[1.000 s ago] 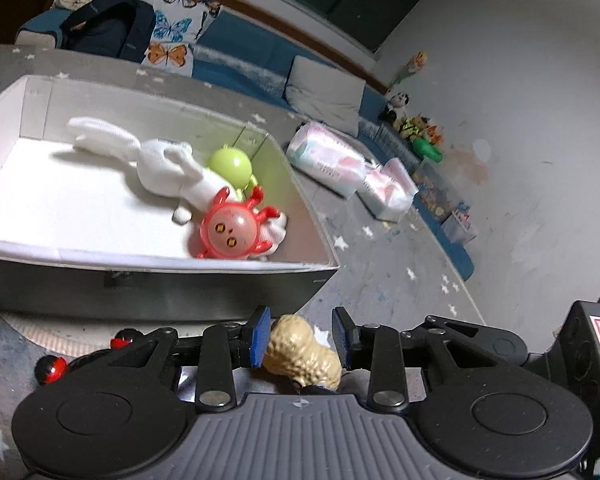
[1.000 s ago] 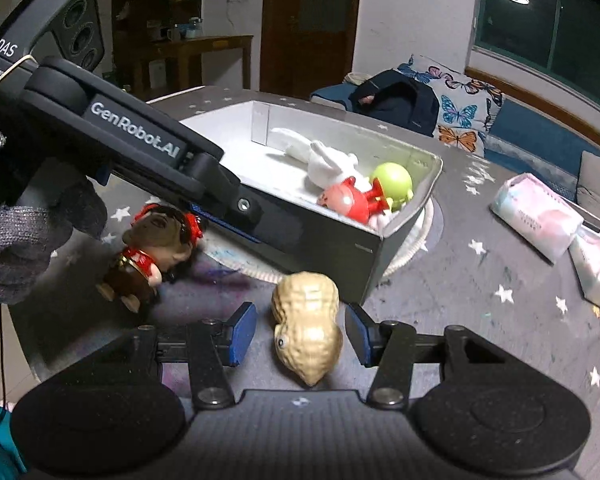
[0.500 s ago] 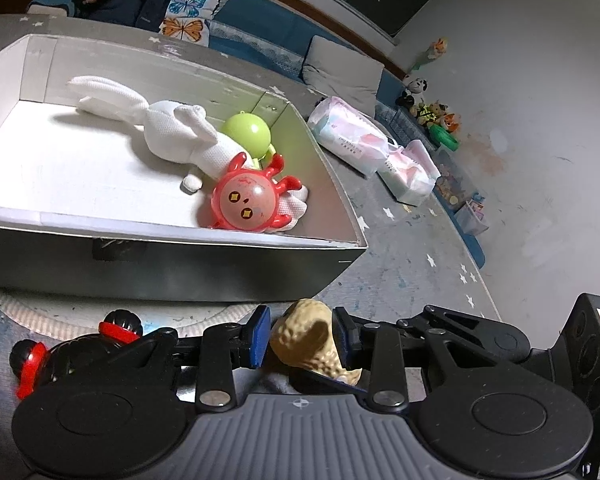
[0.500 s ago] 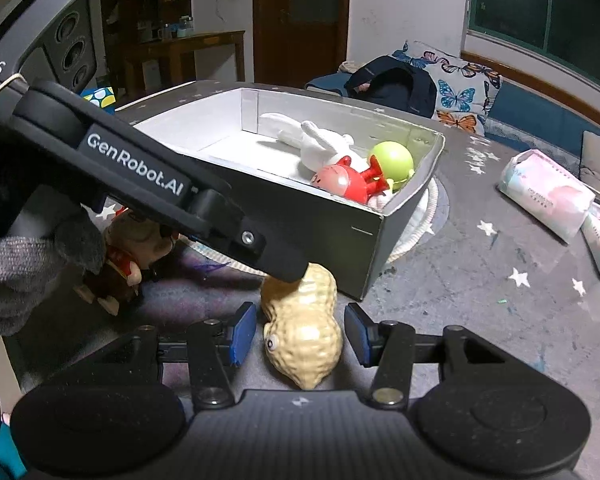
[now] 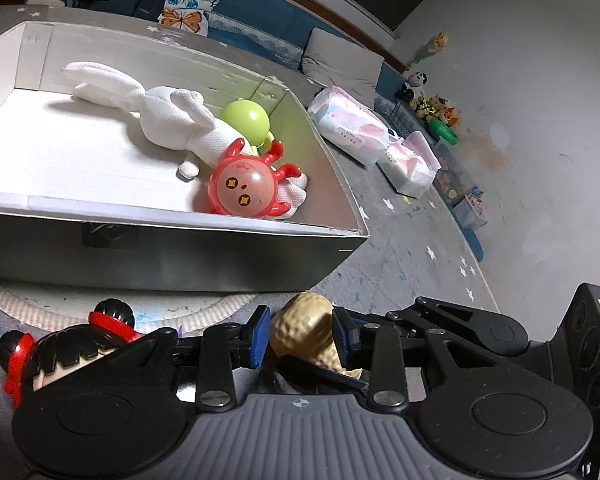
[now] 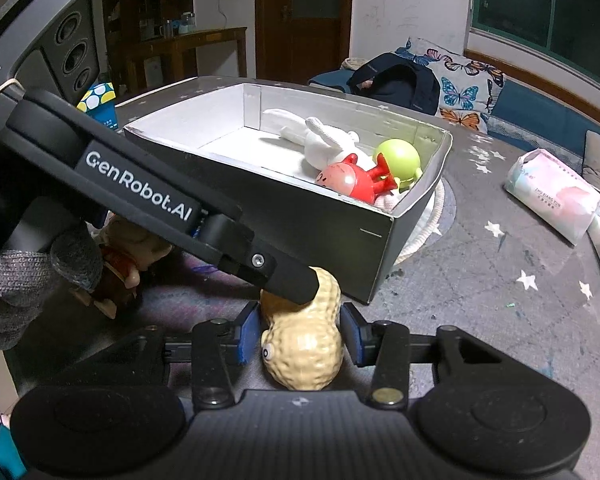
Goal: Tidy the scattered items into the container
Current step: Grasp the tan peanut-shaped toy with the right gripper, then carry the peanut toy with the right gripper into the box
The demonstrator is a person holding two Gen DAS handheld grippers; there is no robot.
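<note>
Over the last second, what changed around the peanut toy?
Left tool came down and forward; its tip now reaches the peanut's far end. Right tool eased forward, so the peanut fills more of its gap. Neither opening visibly narrowed; nothing gripped or released. Unchanged: peanut on the table by the box, rabbit, red crab toy and green ball inside it, doll beside it.

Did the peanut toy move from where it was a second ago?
Yes. In the right wrist view the peanut toy has turned its far end toward the box corner, pushed there by the left gripper.
</note>
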